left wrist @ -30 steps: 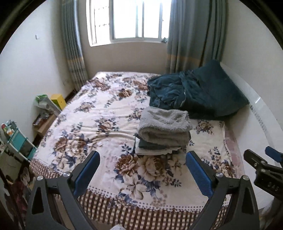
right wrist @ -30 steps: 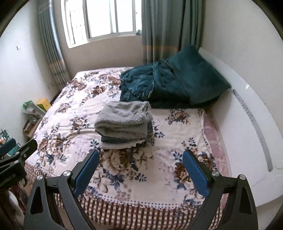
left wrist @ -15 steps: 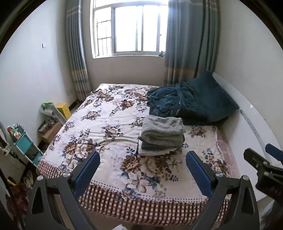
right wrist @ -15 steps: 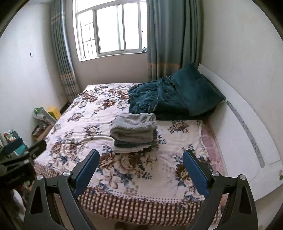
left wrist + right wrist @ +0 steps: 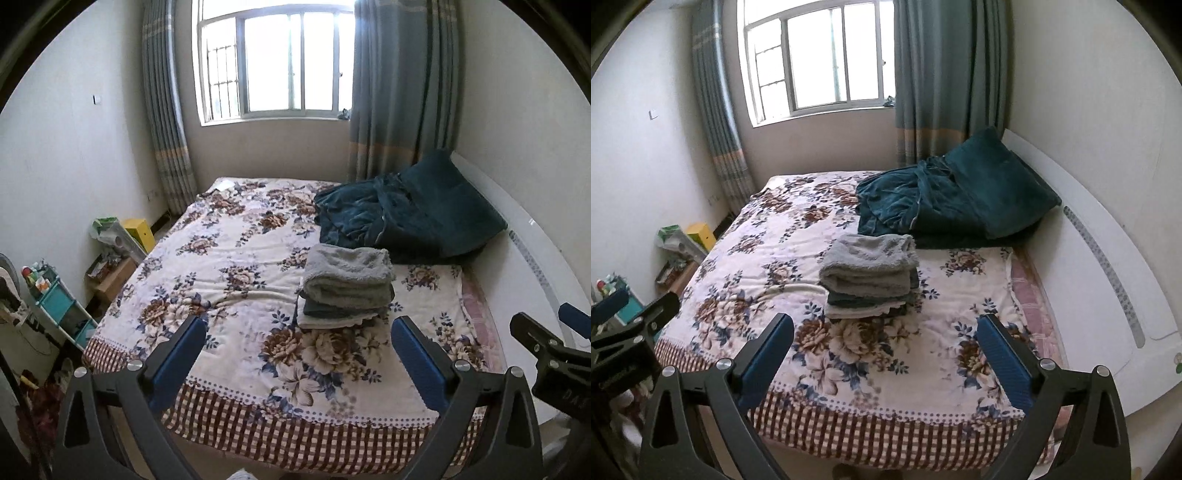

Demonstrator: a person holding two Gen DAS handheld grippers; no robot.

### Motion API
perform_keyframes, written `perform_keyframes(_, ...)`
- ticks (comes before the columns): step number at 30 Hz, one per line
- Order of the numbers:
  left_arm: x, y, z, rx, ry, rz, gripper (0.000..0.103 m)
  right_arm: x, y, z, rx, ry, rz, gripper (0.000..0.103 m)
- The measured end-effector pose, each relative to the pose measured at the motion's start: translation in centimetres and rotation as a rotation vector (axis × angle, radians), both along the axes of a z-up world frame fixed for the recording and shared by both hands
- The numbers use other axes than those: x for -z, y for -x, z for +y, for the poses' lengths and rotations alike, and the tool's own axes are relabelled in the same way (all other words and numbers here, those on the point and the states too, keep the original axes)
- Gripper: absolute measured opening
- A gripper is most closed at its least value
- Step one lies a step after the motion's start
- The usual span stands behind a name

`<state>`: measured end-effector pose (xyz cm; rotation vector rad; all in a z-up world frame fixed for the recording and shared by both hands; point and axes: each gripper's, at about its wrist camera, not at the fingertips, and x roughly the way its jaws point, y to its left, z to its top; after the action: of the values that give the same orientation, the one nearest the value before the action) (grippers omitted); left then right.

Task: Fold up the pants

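A stack of folded clothes, with fluffy grey pants point(image 5: 349, 273) point(image 5: 871, 264) on top, sits on the floral bed point(image 5: 236, 266) point(image 5: 960, 295) right of centre. My left gripper point(image 5: 299, 347) is open and empty, held back from the foot of the bed. My right gripper point(image 5: 886, 345) is open and empty too, also short of the bed's foot edge. Each gripper shows at the edge of the other's view: the right one point(image 5: 546, 350), the left one point(image 5: 631, 321).
A crumpled dark teal blanket and pillow point(image 5: 410, 218) point(image 5: 956, 195) lie at the head by the white headboard point(image 5: 1108, 266). Boxes and a teal shelf rack point(image 5: 59, 306) stand along the left wall. A window with curtains point(image 5: 280, 62) is behind the bed.
Both grippers have pulled back and up from the bed, so the whole bed and more of the room show. The stack has not moved. Both stay open.
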<state>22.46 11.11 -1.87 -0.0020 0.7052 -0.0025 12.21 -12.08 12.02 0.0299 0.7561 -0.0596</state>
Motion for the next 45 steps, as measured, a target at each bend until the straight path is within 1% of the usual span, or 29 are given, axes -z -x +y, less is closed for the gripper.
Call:
perform_keyframes(2,0.6,-1.2,-0.2,-0.010,-0.016,0.025,0.103,0.4,-1.3,-0.1,0.012,0.004,0.005,0.101)
perform_keyframes(6,1.5,-3.6,-0.6,-0.008,-0.018,0.056,0.103,1.3,-4.4,-0.3,0.027,0.008,0.019,0.101)
perform_keyframes(14,2.2,-7.2,-1.9,-0.013,-0.073,0.071,0.103,3.4,-10.2,-1.1,0.065,0.019,0.067,0.101)
perform_keyframes(20,2.5,-8.8,-2.4,-0.016,-0.079,0.073,0.103,4.5,-13.1,-1.6,0.086,0.033,0.095,0.101)
perform_keyframes(24,3.0,-10.0,-2.4,-0.023,-0.073,0.093,0.103,5.0,-13.8,-1.7,0.091,0.034,0.103,0.102)
perform_keyframes(33,3.3,-10.4,-2.2,-0.030,-0.069,0.097,0.103,5.7,-14.2,-1.2,0.079,0.037,0.112,0.102)
perform_keyframes(45,2.9,-10.4,-2.2,-0.044,-0.064,0.077,0.103,6.3,-14.6,-0.6,0.071,0.033,0.118,0.102)
